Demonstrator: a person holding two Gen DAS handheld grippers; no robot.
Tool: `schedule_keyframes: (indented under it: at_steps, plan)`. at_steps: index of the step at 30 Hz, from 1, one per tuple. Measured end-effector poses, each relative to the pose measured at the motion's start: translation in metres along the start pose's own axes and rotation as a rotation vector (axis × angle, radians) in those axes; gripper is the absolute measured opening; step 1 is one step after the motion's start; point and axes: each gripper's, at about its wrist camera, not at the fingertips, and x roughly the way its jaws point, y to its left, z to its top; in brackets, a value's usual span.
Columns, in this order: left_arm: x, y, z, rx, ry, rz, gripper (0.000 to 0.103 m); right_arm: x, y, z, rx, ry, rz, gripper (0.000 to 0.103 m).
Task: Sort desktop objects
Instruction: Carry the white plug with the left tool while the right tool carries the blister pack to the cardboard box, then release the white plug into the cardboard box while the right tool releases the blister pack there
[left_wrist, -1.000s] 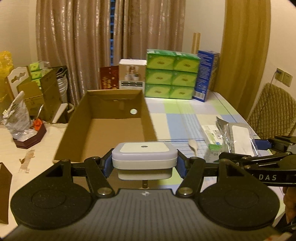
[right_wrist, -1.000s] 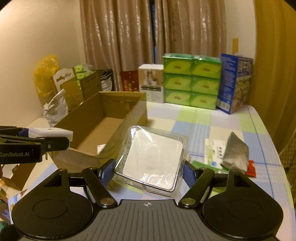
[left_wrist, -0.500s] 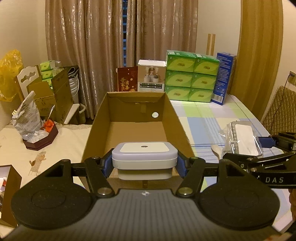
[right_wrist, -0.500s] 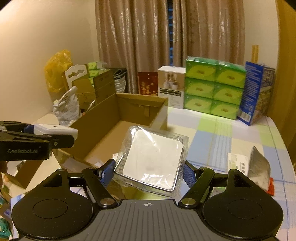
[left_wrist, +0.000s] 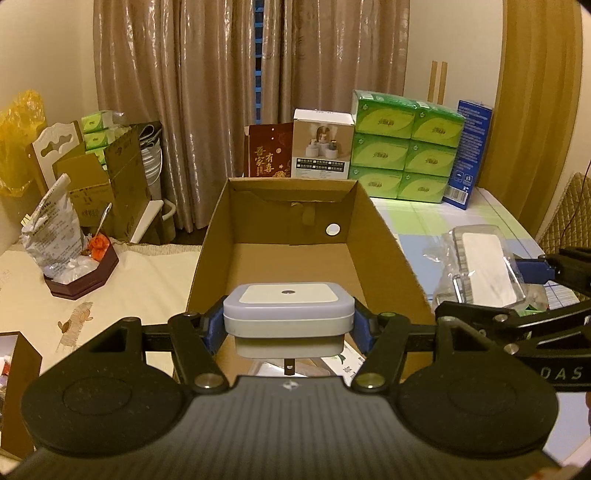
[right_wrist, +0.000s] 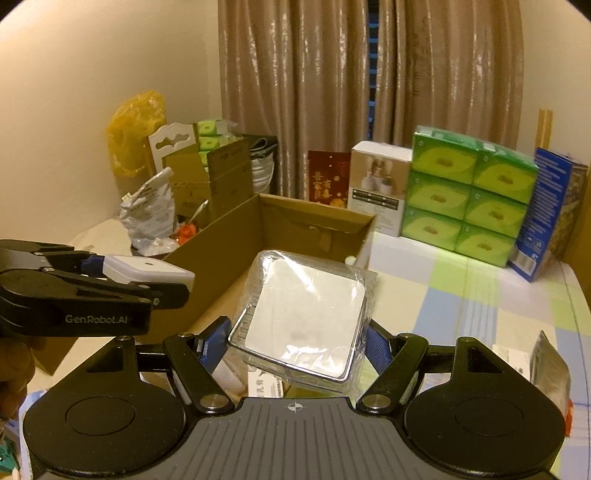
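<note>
**Two loads held at the mouth of the box**

White plastic is pinched in the left gripper (left_wrist: 288, 328): a small white plug-in unit (left_wrist: 288, 314) is clamped flat between the blue pads, level and top up, with a prong hanging below it. It is held at the near rim of the open cardboard box (left_wrist: 384, 236), apparently so that it can be released inside. Beside it, the right gripper (right_wrist: 295, 343) is closed on a clear plastic case (right_wrist: 301, 321) with a white square inside, gripped by its side edges and tilted. This case is carried just beside the box's right wall, presumably as the second item for it. Further out, a checked tablecloth (right_wrist: 461, 295) is seen, with green tissue packs (left_wrist: 402, 147) stacked by the curtain.
</note>
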Motion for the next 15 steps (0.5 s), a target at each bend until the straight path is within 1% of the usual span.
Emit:
schedule_keyframes:
  at_steps: [7,8,9,10,15]
  plan:
    - [0.016,0.005,-0.002,0.002,0.019,0.001,0.061,0.017,0.003,-0.001,-0.002,0.019,0.009,0.072]
    - [0.019,0.007,-0.003,-0.003,0.019,0.000,0.062,0.019,0.003,-0.002,-0.002,0.023,0.009,0.072]
    - [0.021,0.008,-0.003,-0.008,0.016,-0.001,0.071,0.021,0.002,-0.003,0.000,0.028,0.010,0.072]
    - [0.022,0.010,-0.003,-0.013,0.012,0.000,0.073,0.022,0.002,-0.003,0.002,0.030,0.010,0.072]
    - [0.020,0.020,-0.003,-0.033,0.004,0.017,0.073,0.026,0.002,-0.005,0.004,0.037,0.014,0.072]
